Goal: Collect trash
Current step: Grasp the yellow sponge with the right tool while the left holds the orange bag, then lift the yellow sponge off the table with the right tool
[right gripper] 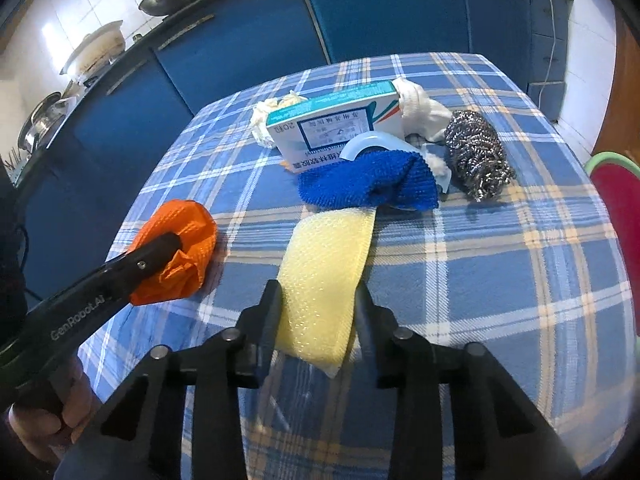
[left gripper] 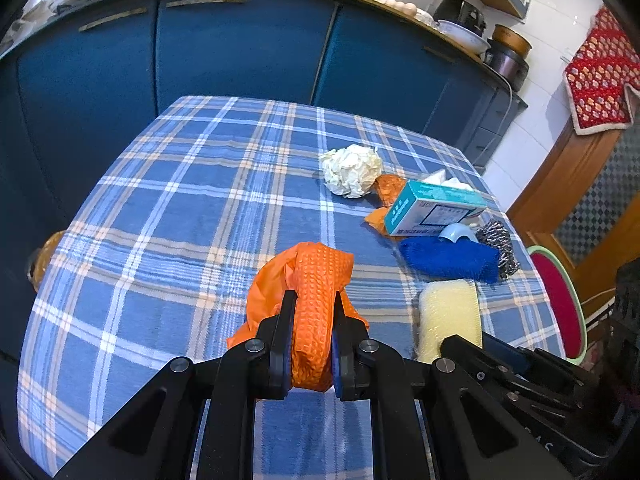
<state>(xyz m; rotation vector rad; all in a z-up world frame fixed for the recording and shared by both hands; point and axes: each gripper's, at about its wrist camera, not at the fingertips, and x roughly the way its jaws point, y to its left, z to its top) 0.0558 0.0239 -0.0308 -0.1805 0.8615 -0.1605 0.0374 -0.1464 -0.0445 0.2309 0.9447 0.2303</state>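
My left gripper is shut on a crumpled orange textured glove, held just above the plaid tablecloth; it also shows in the right wrist view. My right gripper is shut on a yellow sponge, which also shows in the left wrist view. A crumpled white paper ball lies further back. A second orange glove lies partly under a teal and white box.
A blue cloth, a steel scourer, a light blue tape holder and white tissue lie around the box. Blue cabinets stand behind the table. A red stool is at the right edge.
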